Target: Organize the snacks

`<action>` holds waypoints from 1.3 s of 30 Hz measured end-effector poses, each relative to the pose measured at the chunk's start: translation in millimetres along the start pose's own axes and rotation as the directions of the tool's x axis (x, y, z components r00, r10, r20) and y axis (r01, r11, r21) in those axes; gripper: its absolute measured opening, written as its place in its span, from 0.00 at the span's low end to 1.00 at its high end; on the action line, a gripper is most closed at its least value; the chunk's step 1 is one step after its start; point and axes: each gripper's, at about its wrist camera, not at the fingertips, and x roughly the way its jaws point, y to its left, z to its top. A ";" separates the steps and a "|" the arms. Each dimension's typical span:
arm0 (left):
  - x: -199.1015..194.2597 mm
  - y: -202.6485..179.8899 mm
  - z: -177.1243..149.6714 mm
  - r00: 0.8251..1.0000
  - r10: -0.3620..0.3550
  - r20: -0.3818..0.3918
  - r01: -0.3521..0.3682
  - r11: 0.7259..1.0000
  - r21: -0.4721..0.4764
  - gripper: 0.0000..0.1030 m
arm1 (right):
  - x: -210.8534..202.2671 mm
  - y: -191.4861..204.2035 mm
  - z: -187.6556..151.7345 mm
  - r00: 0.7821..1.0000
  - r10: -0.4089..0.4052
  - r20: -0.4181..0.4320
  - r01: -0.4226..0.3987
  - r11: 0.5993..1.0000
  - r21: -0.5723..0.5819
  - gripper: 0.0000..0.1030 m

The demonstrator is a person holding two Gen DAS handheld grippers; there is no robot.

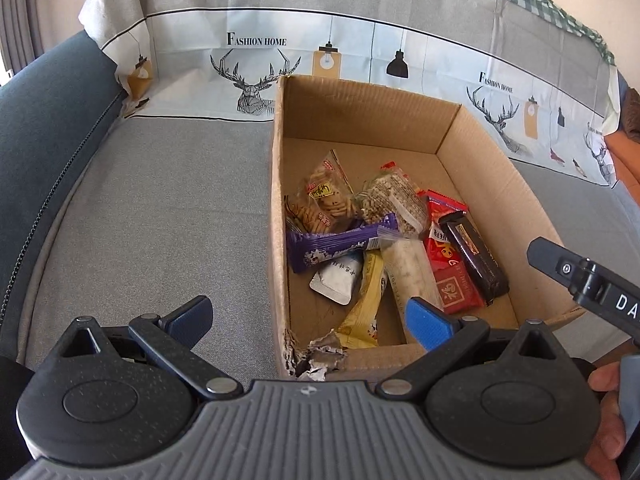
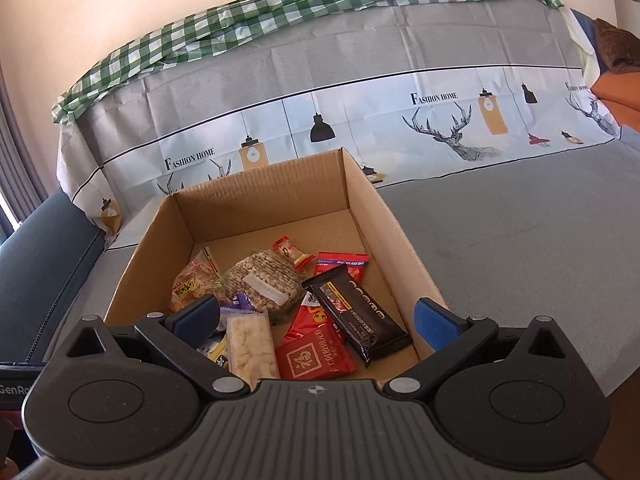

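Observation:
An open cardboard box [image 1: 360, 104] stands on a grey cloth-covered sofa seat; it also shows in the right wrist view [image 2: 264, 184]. Inside lie several wrapped snacks: a purple bar [image 1: 336, 246], a black bar [image 1: 474, 258], a red packet [image 1: 456, 288], a yellow packet [image 1: 364, 312], a clear biscuit pack [image 1: 324, 196]. The black bar [image 2: 360, 314] and red packet [image 2: 312, 360] also show in the right wrist view. My left gripper [image 1: 310, 320] is open and empty over the box's near left corner. My right gripper [image 2: 316, 320] is open and empty above the box's near edge.
The box's near left corner [image 1: 316, 354] is torn. The sofa seat [image 1: 160, 208] stretches left of the box and to its right [image 2: 520, 248]. A printed cloth covers the backrest [image 2: 400, 80]. A dark blue armrest [image 1: 44, 112] lies at the left. The right gripper's body [image 1: 588, 280] shows at the right edge.

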 end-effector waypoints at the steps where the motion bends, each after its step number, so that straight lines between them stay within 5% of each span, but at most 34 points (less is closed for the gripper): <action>1: 0.5 -0.8 0.0 1.000 0.002 -0.003 -0.002 1.000 0.002 1.00 | -0.1 -1.1 0.1 1.000 0.000 -0.001 0.000 1.000 0.004 0.99; 39: 3.5 -7.0 -1.7 1.000 0.010 -0.012 -0.009 1.000 0.022 1.00 | 2.4 -1.5 0.2 1.000 0.000 -0.012 0.000 1.000 0.000 0.99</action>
